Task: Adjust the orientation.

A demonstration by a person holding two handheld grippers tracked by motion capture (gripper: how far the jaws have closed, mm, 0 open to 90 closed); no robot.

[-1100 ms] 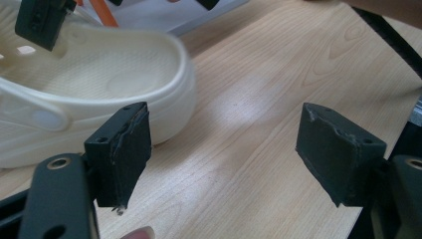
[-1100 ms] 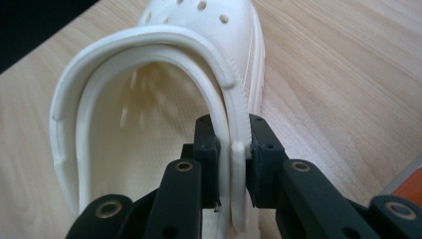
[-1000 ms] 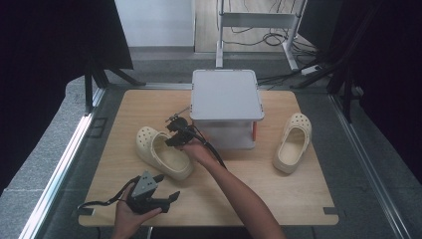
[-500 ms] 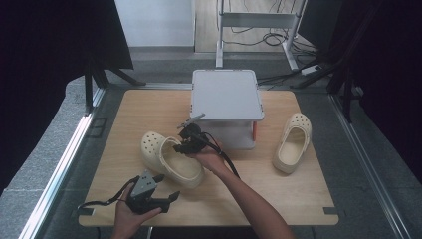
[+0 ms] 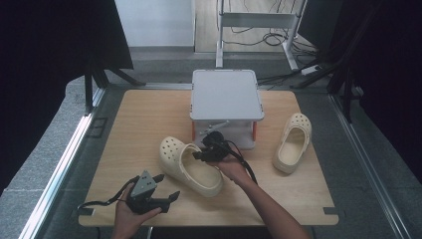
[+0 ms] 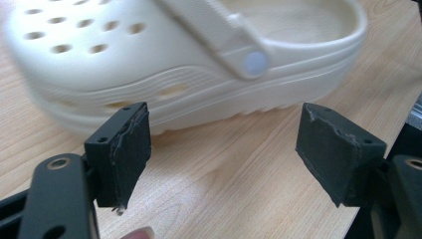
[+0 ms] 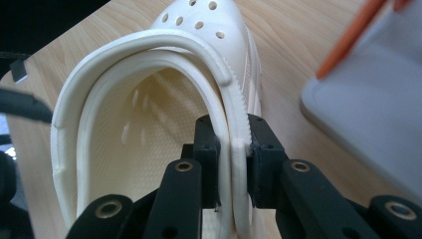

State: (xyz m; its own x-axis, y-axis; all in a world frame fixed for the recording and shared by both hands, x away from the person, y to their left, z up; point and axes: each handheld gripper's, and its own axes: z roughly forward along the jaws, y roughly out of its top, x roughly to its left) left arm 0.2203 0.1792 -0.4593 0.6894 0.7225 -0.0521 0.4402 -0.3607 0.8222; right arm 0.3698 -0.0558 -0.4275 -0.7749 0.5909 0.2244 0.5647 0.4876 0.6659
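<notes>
High view: on the light wooden tabletop a cream perforated foam clog lies just in front of a grey lidded plastic box with orange latches, toe toward the far left and heel toward the person. The right gripper sits between that box and the clog, its fingers clenched on the clog's side wall together with the heel strap lying against it, one finger inside the opening and one outside. The box stands close behind this gripper, and its corner shows just beside the clog in the right gripper view. A second cream foam clog lies well apart on the right, toe pointing away. The left gripper rests in a hand near the front edge, fingers released and spread wide, holding nothing, aimed at the first clog's side with bare wood between them.
</notes>
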